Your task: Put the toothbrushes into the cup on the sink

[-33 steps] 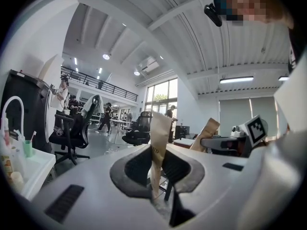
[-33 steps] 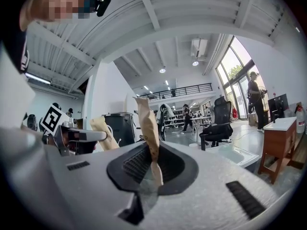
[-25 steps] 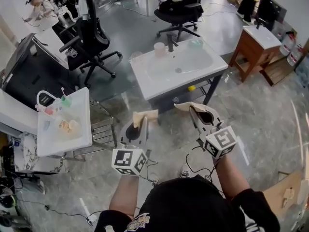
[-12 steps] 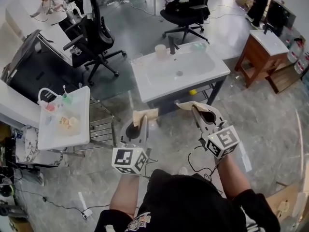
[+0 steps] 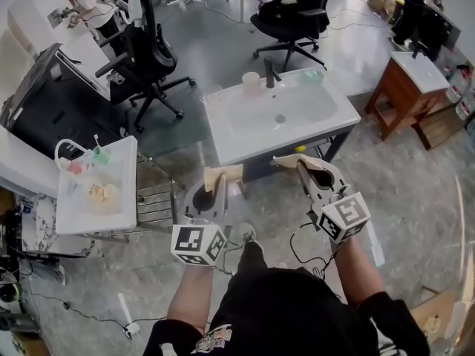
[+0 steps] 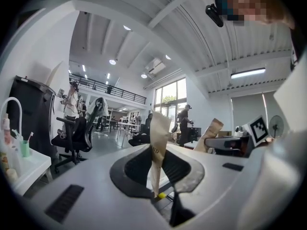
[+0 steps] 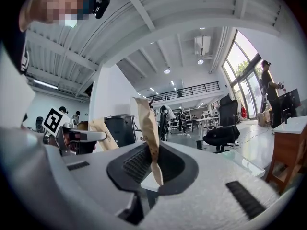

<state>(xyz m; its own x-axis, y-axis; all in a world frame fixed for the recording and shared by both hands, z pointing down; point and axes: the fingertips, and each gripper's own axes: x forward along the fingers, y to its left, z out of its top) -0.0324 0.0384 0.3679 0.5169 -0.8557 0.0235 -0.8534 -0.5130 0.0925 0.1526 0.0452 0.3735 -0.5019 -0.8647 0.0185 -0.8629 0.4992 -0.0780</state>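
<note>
I wear a black short-sleeved top (image 5: 289, 310) with a pale print (image 5: 211, 341). Beyond the top, my left claw (image 5: 220, 178) and right claw (image 5: 299, 164) are pale grey with black pads. Each bears a black-and-white marker cube (image 5: 198, 245), and a black cable (image 5: 295, 245) hangs by the right one.

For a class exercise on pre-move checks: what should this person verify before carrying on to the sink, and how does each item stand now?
1. Left gripper shut on left tan packet: ok.
2. Right gripper shut on right tan packet: ok.
3. Cup upright at far edge of sink: ok.
4. Cup empty: cannot tell.
5. Packets contain toothbrushes: cannot tell.
6. Grippers near cup: not ok.
</note>
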